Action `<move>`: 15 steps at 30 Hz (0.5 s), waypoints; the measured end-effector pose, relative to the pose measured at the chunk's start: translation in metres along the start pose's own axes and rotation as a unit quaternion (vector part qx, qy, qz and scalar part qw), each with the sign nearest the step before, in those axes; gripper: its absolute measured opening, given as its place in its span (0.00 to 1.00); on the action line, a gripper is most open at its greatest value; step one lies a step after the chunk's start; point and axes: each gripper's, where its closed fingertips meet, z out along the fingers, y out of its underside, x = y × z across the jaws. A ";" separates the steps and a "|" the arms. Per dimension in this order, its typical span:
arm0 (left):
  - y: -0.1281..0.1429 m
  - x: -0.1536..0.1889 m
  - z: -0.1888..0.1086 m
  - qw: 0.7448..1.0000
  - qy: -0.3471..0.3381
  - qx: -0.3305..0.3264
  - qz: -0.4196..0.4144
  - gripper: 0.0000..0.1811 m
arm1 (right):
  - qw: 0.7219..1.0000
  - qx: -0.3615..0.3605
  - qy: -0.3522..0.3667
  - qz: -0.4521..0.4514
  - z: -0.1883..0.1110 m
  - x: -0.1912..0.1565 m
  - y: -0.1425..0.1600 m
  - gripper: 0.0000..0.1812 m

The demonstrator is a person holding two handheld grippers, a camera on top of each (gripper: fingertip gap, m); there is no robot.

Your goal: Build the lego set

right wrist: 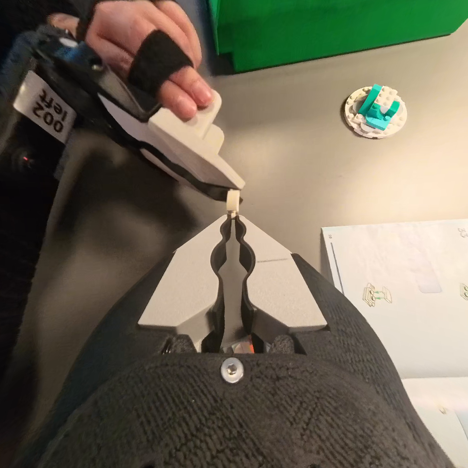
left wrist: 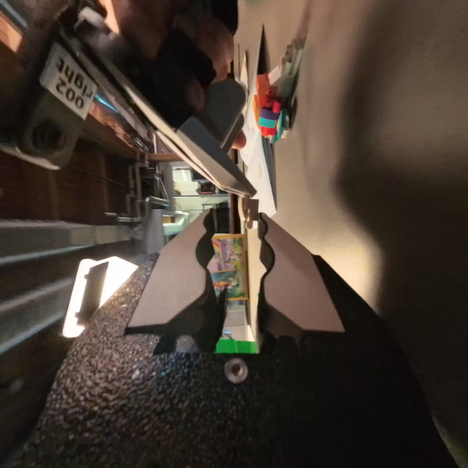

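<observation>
Item 1. Right gripper (right wrist: 231, 218), pale grey fingers on a black textured body, nearest in the right wrist view. Jaws drawn almost together, pinching the near end of a small white lego piece (right wrist: 232, 202).

Item 2. The small white lego piece is held in the air above the grey table (right wrist: 291, 164), between the tips of the two tools.

Item 3. Left gripper (left wrist: 235, 215), same make. In its own view the jaws stand apart, and the white piece lies against one fingertip with a gap to the other. A person's hand (right wrist: 152, 50) with a black strap over one finger grips it, entering from the far left.

Item 4. Open white instruction booklet (right wrist: 405, 291), flat on the table at near right.

Item 5. Round white lego base carrying teal and white bricks (right wrist: 374, 111), farther right, well apart from the grippers.

Item 6. Green box (right wrist: 329, 33), at the far edge of the table.

Item 7. Cluster of red, purple, teal and orange lego bricks (left wrist: 271, 111), seen blurred in the left wrist view, resting on the table beside the booklet.
</observation>
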 end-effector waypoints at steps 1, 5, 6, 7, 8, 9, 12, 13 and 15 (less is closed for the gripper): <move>-0.001 0.001 0.000 1.000 -0.002 0.002 0.012 0.18 | 1.000 0.000 -0.001 0.000 0.000 -0.001 -0.001 0.00; -0.004 0.007 -0.001 1.000 0.009 0.007 0.006 0.18 | 1.000 0.000 -0.005 0.001 0.001 -0.002 -0.002 0.00; -0.004 0.009 -0.001 1.000 0.015 0.007 0.006 0.18 | 1.000 -0.001 -0.005 0.001 0.002 -0.002 -0.002 0.00; -0.003 0.010 -0.001 1.000 0.019 0.006 0.004 0.18 | 1.000 -0.001 -0.007 0.001 0.002 -0.002 -0.002 0.00; -0.002 0.010 0.000 1.000 0.017 0.002 0.003 0.17 | 1.000 -0.001 -0.009 0.002 0.002 -0.003 -0.002 0.00; -0.001 0.011 0.000 1.000 0.019 -0.002 0.005 0.16 | 1.000 0.000 -0.009 0.002 0.002 -0.003 -0.003 0.00; 0.002 0.011 0.002 1.000 0.016 -0.011 0.010 0.10 | 1.000 0.001 -0.013 0.004 0.003 -0.004 -0.004 0.00; 0.002 0.011 0.002 1.000 0.018 -0.011 0.009 0.09 | 1.000 -0.001 -0.015 0.005 0.003 -0.005 -0.003 0.00; 0.003 0.012 0.003 1.000 0.022 -0.015 0.008 0.07 | 1.000 -0.002 -0.015 0.005 0.004 -0.006 -0.002 0.00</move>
